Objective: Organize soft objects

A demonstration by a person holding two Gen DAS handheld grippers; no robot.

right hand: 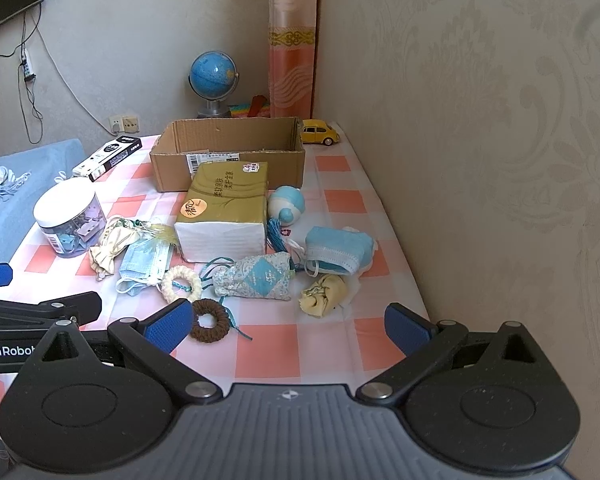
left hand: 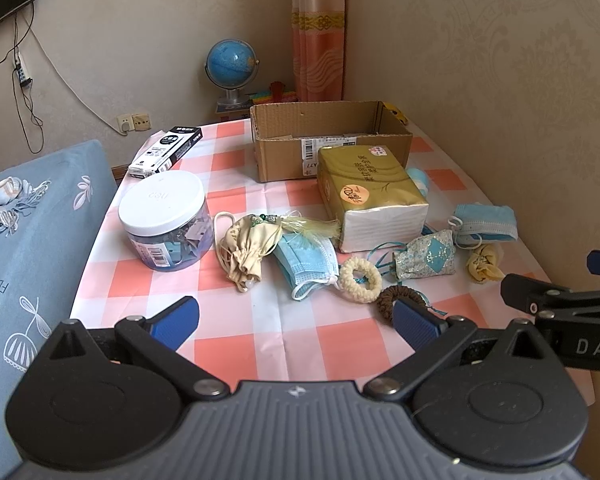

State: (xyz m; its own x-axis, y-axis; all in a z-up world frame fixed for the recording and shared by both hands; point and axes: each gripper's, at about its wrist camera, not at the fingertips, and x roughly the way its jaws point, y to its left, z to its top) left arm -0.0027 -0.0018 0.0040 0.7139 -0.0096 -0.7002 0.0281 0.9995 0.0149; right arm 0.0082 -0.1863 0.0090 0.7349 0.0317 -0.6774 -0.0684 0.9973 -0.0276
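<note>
Yellow toy car [right hand: 319, 133] behind the open cardboard box [right hand: 228, 156] shows clearly only on my right wrist camera; both grippers, left [left hand: 296, 322] and right [right hand: 288, 326], spread empty.

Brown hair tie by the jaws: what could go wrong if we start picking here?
1. The brown hair tie touches a teal cord; lifting it may drag the cord and the patterned pouch.
2. The cream scrunchie sits against a blue face mask, so a grab may take both.
3. The tissue pack stands before the cardboard box, possibly hampering drops.
</note>
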